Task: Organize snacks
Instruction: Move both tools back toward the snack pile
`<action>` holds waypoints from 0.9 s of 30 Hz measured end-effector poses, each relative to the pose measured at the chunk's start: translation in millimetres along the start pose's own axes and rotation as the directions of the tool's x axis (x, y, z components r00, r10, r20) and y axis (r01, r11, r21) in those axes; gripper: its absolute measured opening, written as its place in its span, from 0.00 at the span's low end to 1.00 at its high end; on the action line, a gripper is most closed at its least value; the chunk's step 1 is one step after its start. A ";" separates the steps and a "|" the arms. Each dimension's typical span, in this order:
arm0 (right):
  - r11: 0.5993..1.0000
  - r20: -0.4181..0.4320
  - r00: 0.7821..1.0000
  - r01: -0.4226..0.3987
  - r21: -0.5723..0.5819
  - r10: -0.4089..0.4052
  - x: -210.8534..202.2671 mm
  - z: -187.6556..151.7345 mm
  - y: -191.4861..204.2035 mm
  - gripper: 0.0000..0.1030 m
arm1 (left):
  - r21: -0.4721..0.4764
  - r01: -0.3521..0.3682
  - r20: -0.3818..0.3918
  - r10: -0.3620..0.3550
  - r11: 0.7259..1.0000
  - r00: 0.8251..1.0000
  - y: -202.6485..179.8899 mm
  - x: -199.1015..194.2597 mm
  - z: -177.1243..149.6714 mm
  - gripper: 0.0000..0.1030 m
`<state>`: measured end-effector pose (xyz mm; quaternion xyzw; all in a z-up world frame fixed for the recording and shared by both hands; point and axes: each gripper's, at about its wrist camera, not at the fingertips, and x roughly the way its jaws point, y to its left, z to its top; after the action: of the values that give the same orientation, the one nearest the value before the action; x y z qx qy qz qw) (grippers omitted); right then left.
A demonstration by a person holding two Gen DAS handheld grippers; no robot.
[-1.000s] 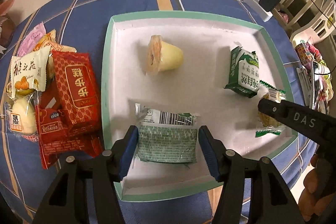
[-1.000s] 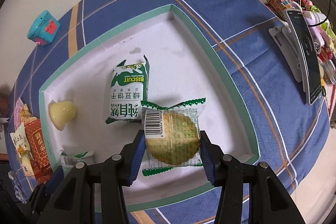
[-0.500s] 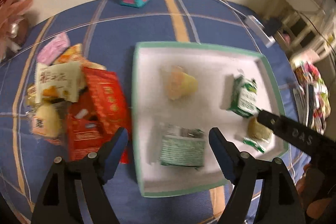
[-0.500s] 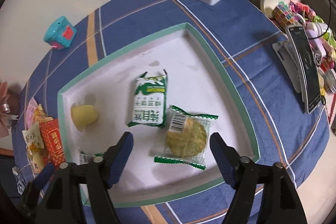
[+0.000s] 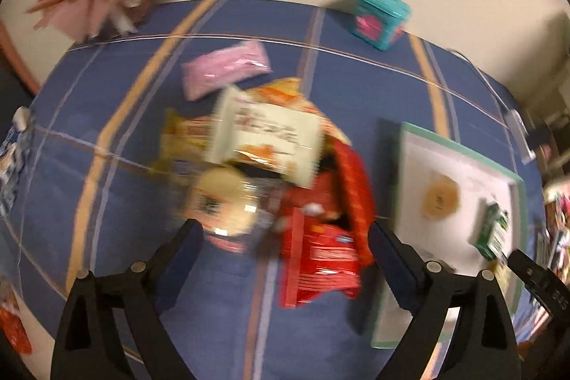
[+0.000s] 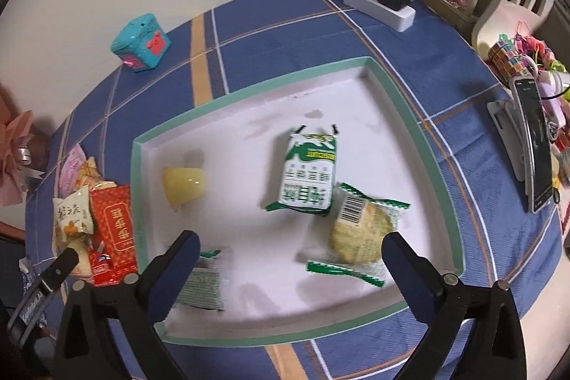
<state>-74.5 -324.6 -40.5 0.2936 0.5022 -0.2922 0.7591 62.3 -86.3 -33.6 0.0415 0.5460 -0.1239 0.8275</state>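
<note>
1. Right now my left gripper (image 5: 285, 239) hangs above the loose snack pile (image 5: 270, 173) on the blue plaid tablecloth (image 5: 107, 202); its jaws have just been opening, stand wide and hold nothing.
2. Below it, blurred, I see a red packet (image 5: 327, 248), a white packet with orange print (image 5: 267, 138) on top of the heap, and a pale round bun in clear wrap (image 5: 221, 205). A pink packet (image 5: 224, 68) lies a little apart on the far side.
3. My right gripper (image 6: 290, 244) is over the green-rimmed white tray (image 6: 420, 138); its jaws have also just been opening, are spread fully and grip nothing.
4. The round cake in green-trimmed wrap (image 6: 359, 234) lies flat on the tray floor between the right gripper's fingers, nearer the right one, untouched by either pad.
5. Just beside it, overlapping its far edge, lies the green-and-white biscuit packet (image 6: 310, 177). The yellow jelly cup (image 6: 185, 184) lies on its side near the tray's left wall.
6. A green-printed packet (image 6: 203, 287) sits in the tray's near left corner, partly hidden behind the right gripper's left finger.
7. Beyond the tray stand a teal toy box (image 6: 140, 41) and a white power strip (image 6: 379, 4) with a black charger.
</note>
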 end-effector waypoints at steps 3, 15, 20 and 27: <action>1.000 0.010 1.000 -0.010 -0.016 0.010 -1.7 -1.9 7.5 1.00 | -0.039 -0.021 0.011 0.021 0.999 1.000 20.6 -1.6 1.6 0.91; 0.992 0.014 0.997 -0.075 -0.099 0.077 -1.4 -10.7 58.1 1.00 | -0.165 -0.031 0.050 0.040 0.986 0.998 83.4 -8.3 9.3 0.91; 0.978 0.018 0.990 -0.135 -0.160 0.140 -2.3 -16.7 93.7 1.00 | -0.191 -0.043 0.047 0.053 0.981 0.997 102.9 -8.3 12.5 0.91; 0.946 -0.004 0.979 -0.199 -0.256 0.205 4.4 -27.2 140.2 1.00 | -0.218 -0.049 0.020 0.054 0.975 0.998 117.3 0.9 16.2 0.91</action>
<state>14.5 -213.0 -32.1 0.2402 0.4944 -0.1493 0.8219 106.4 23.5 -35.7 -0.0366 0.5441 -0.0426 0.8371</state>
